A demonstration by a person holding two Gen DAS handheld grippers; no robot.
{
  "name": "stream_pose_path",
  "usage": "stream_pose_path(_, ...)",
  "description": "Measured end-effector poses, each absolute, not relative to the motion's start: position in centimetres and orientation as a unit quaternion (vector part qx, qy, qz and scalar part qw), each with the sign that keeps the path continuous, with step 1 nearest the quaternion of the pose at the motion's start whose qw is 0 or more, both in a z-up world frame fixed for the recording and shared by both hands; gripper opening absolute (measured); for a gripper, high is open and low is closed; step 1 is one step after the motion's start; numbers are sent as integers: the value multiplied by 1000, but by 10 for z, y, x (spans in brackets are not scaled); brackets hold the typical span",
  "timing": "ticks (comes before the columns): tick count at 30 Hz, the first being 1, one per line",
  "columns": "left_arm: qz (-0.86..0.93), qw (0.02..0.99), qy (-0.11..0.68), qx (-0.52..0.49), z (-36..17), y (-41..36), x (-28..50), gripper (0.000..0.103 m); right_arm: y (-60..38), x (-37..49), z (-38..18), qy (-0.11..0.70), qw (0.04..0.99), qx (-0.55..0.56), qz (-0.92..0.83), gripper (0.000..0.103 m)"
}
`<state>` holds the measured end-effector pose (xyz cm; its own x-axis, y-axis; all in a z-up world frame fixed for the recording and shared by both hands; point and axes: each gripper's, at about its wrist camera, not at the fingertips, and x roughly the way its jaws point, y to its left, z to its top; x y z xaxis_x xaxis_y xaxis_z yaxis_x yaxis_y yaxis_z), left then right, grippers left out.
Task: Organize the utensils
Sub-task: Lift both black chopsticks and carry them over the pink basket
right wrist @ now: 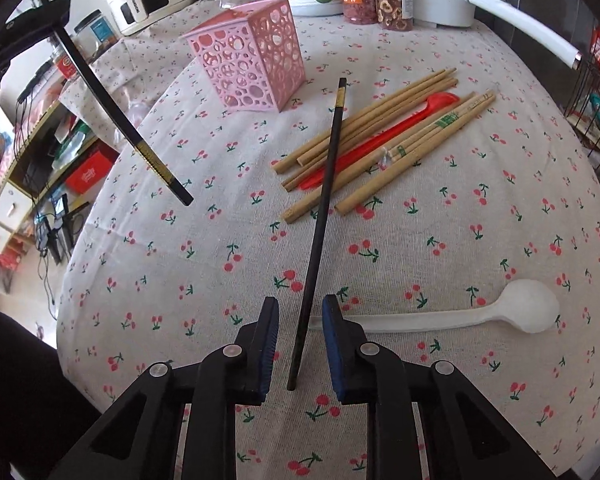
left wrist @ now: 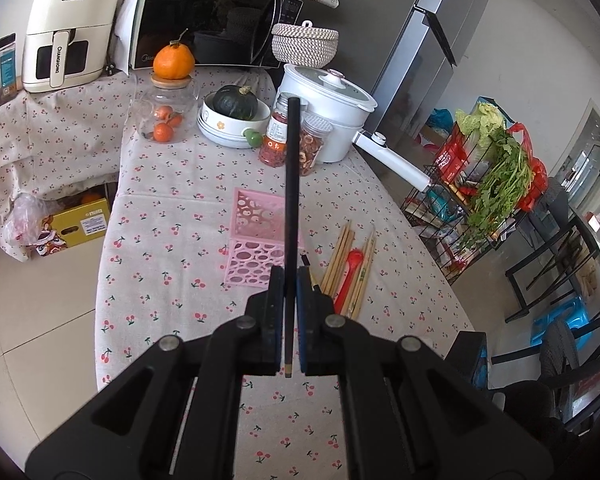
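Lettering "CHANGHONG" reads on the cream air fryer (left wrist: 66, 24) behind the bench (left wrist: 168, 248). Left claw (left wrist: 288, 276) angles downward, clamped tight on a slim black chopstick (left wrist: 291, 184) raised over the perforated pink plastic holder (left wrist: 260, 236). Right claw (right wrist: 300, 312) points steeply down, jaws parted, a second black chopstick (right wrist: 324, 208) lying between them untouched. Bamboo chopsticks (right wrist: 380, 148), red spoon (right wrist: 416, 118) and white spoon (right wrist: 528, 312) rest on cherry-print cloth.
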<state>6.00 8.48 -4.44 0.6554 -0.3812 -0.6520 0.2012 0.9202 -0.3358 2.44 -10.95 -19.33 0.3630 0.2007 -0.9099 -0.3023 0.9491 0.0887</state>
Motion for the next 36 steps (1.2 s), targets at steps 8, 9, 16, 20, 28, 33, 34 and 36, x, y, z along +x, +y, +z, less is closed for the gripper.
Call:
stream_pose_path(8, -158, 904, 379, -116, -44, 86, 56, 6, -105, 4, -193, 521, 839, -74, 135, 15)
stream_pose_path(9, -159, 905, 378, -116, -44, 86, 55, 6, -100, 2, -194, 519, 840, -88, 132, 10)
stream_pose_path(16, -155, 909, 367, -119, -40, 90, 50, 6, -98, -8, -180, 495, 854, -109, 118, 5)
stream_pose_path(20, -149, 915, 355, -121, -35, 96, 47, 6, -108, -15, -136, 444, 884, -77, 123, 5)
stream_pose_path(28, -139, 921, 339, -134, -28, 102, 50, 6, -111, 6, -56, 352, 925, -44, 136, 5)
stream_pose_path(33, -128, 923, 336, -138, -28, 107, 52, 6, -108, 39, -39, 323, 935, -22, 147, 5)
stream_pose_path(34, -127, 923, 336, -139, -29, 108, 53, 6, -107, 43, -36, 319, 936, -17, 151, 5)
stream_pose_path(36, -123, 922, 338, -142, -29, 111, 56, 6, -107, 56, -34, 311, 937, -7, 156, 5)
